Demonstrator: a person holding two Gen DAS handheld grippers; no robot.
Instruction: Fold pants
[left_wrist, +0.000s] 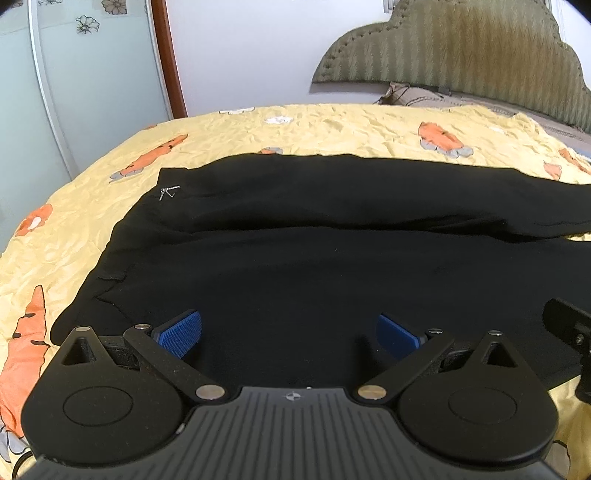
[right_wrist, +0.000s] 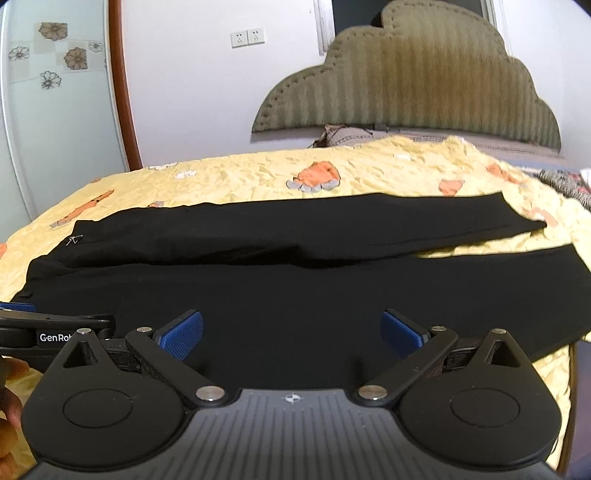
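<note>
Black pants (left_wrist: 314, 229) lie flat across a yellow bedspread (left_wrist: 332, 125), waist at the left with a small silver logo (left_wrist: 168, 192), both legs running right. In the right wrist view the pants (right_wrist: 295, 258) show two legs with a gap between them at the right end. My left gripper (left_wrist: 288, 334) is open with blue pads (left_wrist: 181, 332) above the near edge of the pants by the waist. My right gripper (right_wrist: 291, 334) is open over the near leg. The left gripper's body (right_wrist: 55, 330) shows at the left of the right wrist view.
The bed has an olive padded headboard (right_wrist: 424, 81) and a pillow (right_wrist: 347, 134) at the far side. A glass wardrobe door (left_wrist: 74, 81) with a brown frame stands to the left. Patterned cloth (right_wrist: 569, 184) lies at the far right of the bed.
</note>
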